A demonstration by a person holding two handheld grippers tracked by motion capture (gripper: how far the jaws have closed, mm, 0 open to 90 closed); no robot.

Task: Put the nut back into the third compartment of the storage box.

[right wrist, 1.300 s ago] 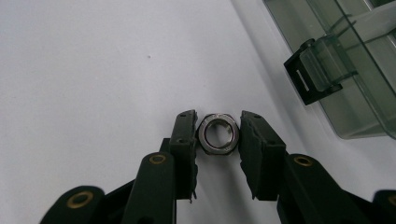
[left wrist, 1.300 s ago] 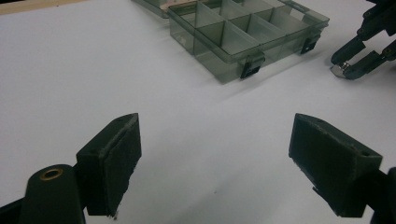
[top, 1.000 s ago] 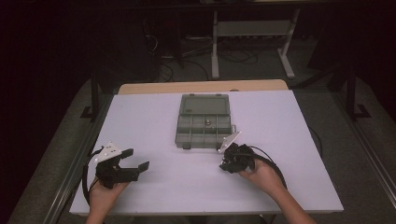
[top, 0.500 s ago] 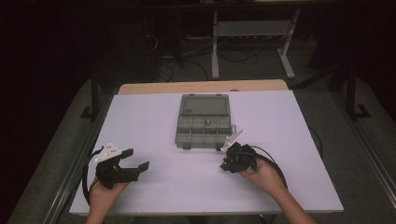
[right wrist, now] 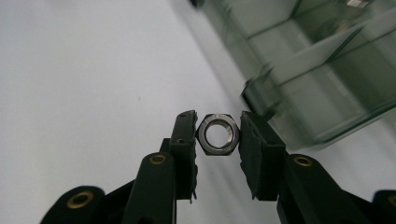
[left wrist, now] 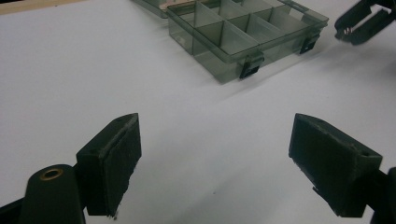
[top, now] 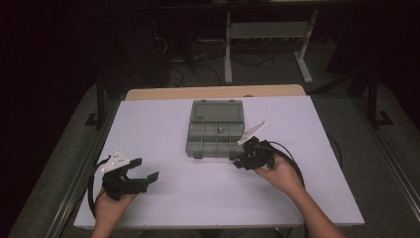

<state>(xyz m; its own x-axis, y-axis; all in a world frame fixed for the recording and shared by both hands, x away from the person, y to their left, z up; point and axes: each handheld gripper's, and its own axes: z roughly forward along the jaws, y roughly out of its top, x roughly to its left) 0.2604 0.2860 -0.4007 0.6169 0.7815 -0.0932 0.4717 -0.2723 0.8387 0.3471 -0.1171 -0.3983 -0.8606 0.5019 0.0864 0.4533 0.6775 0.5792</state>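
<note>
A steel hex nut is pinched between the two black pads of my right gripper, held clear of the white table. In the high view that right gripper hovers just off the front right corner of the clear grey compartment box, whose lid lies open. A small metal part sits in one of its middle compartments. My left gripper rests at the table's front left, its jaws wide apart with nothing between them; its pads frame bare table, with the box beyond.
The white table top has bare room between the two hands. A wooden strip runs along its far edge. Black cables loop from each gripper. A metal stand and wires lie on the dark floor behind.
My right gripper has lifted slightly and edged toward the box's front right corner with the nut in it. The left gripper has stayed put.
</note>
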